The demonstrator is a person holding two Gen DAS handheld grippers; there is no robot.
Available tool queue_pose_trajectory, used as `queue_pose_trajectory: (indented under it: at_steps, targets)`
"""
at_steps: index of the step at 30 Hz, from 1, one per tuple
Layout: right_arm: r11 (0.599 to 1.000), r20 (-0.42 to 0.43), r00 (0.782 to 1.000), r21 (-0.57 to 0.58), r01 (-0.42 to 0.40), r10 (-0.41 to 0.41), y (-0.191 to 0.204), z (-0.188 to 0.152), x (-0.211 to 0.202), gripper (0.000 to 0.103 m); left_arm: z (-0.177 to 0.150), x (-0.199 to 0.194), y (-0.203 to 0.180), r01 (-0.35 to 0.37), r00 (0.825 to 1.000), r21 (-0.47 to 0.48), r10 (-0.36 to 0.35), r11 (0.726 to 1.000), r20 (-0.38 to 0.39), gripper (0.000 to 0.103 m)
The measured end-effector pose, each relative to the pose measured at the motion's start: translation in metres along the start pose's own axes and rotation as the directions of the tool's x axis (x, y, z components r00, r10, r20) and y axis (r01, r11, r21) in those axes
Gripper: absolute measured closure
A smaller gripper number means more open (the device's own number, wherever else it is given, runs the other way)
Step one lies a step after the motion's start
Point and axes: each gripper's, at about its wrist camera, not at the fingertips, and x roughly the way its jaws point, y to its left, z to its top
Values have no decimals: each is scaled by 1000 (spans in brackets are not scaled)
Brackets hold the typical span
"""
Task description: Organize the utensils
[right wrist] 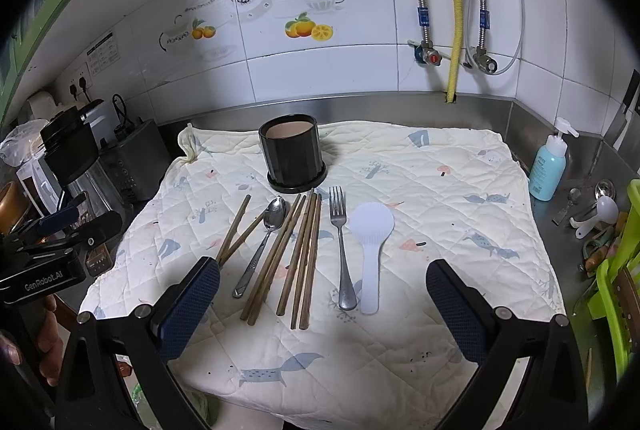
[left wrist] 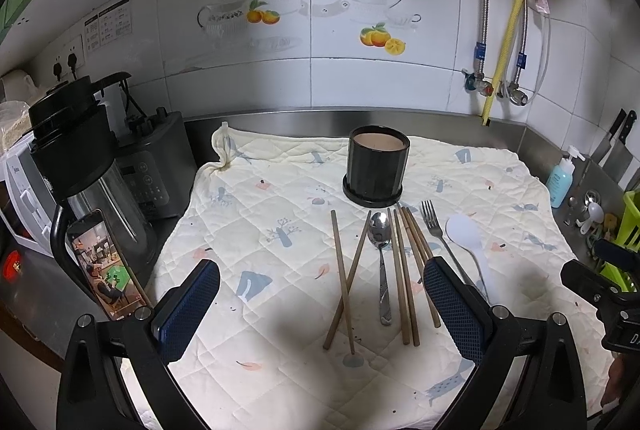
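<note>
Utensils: chopsticks [right wrist: 304,258], spoon [right wrist: 264,242], fork [right wrist: 342,250], rice paddle [right wrist: 370,250] flat on quilted cloth [right wrist: 440,197] before black holder [right wrist: 292,153]. Light, stiff, slippery; pinch mid-handle. Left gripper [left wrist: 320,310], right gripper [right wrist: 324,306] spread wide, empty.

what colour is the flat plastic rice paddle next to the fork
White: the flat plastic rice paddle shows best in the right wrist view.

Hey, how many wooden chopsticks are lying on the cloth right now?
7: a crossed pair left of the spoon, a second pair just right of it, and a group of three beside the fork. They lie close together, so one could be hidden.
</note>
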Motion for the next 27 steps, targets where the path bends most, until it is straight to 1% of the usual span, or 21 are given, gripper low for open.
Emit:
queue_pose_trajectory:
  at_steps: [27]
  targets:
    - [1000, -16, 1000, 6, -5, 5, 0, -1, 11, 0, 3, 6, 1, -6, 1000, 1, 6, 1000, -3, 0]
